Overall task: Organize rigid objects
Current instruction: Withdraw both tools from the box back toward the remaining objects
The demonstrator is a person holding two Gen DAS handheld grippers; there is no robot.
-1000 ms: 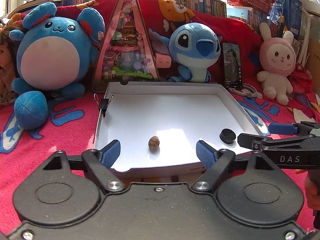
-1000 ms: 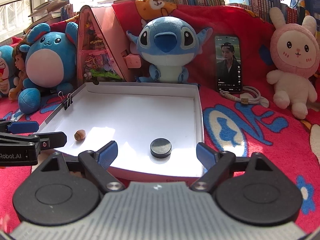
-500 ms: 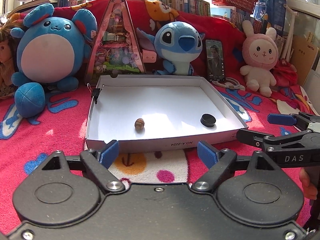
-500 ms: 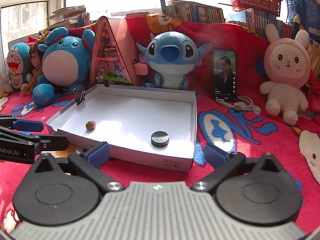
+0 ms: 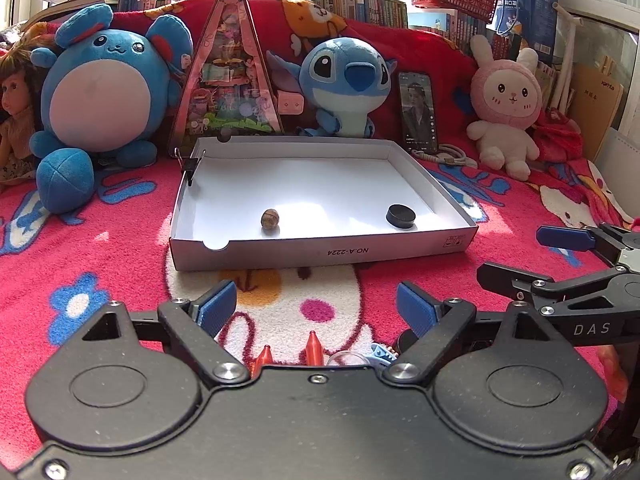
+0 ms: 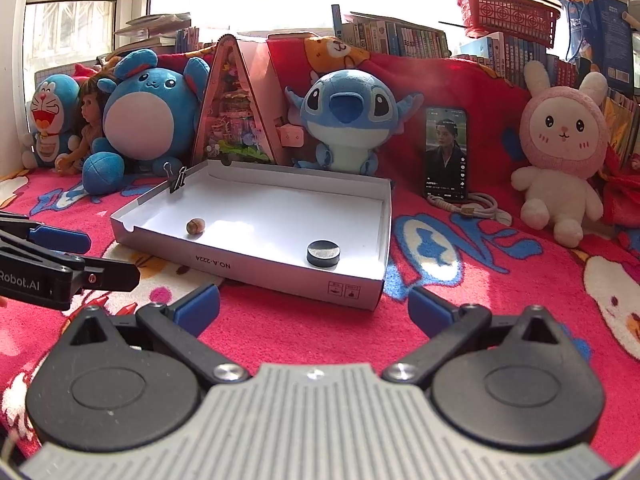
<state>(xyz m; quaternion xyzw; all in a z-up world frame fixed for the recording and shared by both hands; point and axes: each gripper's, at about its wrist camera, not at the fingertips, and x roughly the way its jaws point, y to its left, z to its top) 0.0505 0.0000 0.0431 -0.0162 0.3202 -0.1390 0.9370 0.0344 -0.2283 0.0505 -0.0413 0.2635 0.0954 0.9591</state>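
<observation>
Hovering before white box (image 5: 320, 254), both grippers empty, jaws apart

A home, most likely a child's bedroom or playroom. A bright red cartoon-print blanket (image 6: 480, 288) covers the soft surface under and ahead of the jaws. Beyond the jaws, plush toys sit in a row: a round blue plush (image 6: 148, 116), a blue alien plush (image 6: 348, 116), a pink bunny plush (image 6: 560, 148) to the right, and a doll (image 6: 90, 128) to the left. A smartphone (image 6: 446, 152) leans upright among them. Behind, a sunlit window (image 6: 280, 4) backs a ledge packed with books (image 6: 400, 36) and a red plastic basket (image 6: 508, 12).
</observation>
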